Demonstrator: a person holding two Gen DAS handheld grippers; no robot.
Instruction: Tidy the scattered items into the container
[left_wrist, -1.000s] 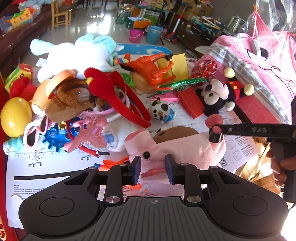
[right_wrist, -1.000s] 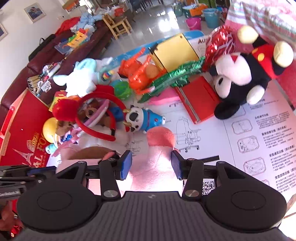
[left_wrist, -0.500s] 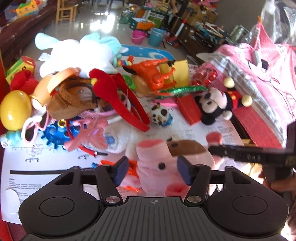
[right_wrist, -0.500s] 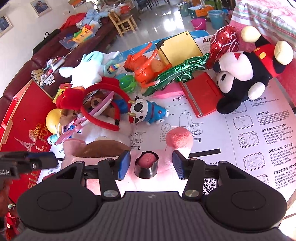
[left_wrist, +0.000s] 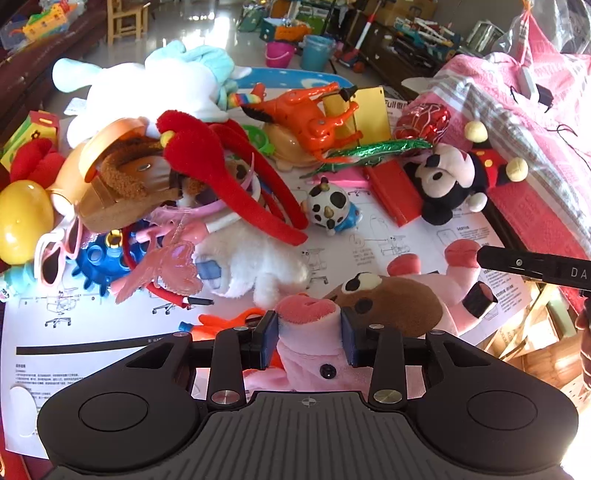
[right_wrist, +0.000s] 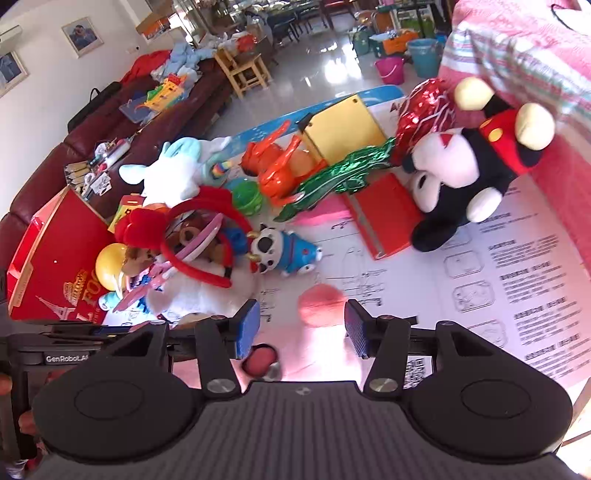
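A: Gripping the pink plush toy with the brown face (left_wrist: 369, 306), the left tongs (left_wrist: 309, 341) have both blue pads pressed against a pink limb of it, just in front of the camera.

B: And the right tongs (right_wrist: 300, 328)?

A: They stand apart, jaws wide. In the right wrist view a round pink paw of the plush (right_wrist: 320, 307) shows between the pads, with no pad visibly touching it. In the left wrist view the right tongs (left_wrist: 480, 280) sit at the plush's far side, with one black finger (left_wrist: 532, 265) lying across above its raised pink foot.

B: Where is the plush lying?

A: On the large white printed instruction sheet (left_wrist: 391, 243), at the near edge. Beyond the plush on the sheet stands the small black-and-white cow figure in a blue suit (left_wrist: 330, 208). Further beyond and to the right of the plush lies the black, white and red Mickey Mouse plush (left_wrist: 454, 181), beside a flat red box (left_wrist: 395, 190).

B: And to the left?

A: Left of the plush is a heap: a white furry plush (left_wrist: 251, 262), red fabric headbands (left_wrist: 225, 173), a spiky blue ball (left_wrist: 96, 260), a yellow plastic egg (left_wrist: 22, 221). A red cardboard box with gold lettering (right_wrist: 55, 266) shows further left in the right wrist view.
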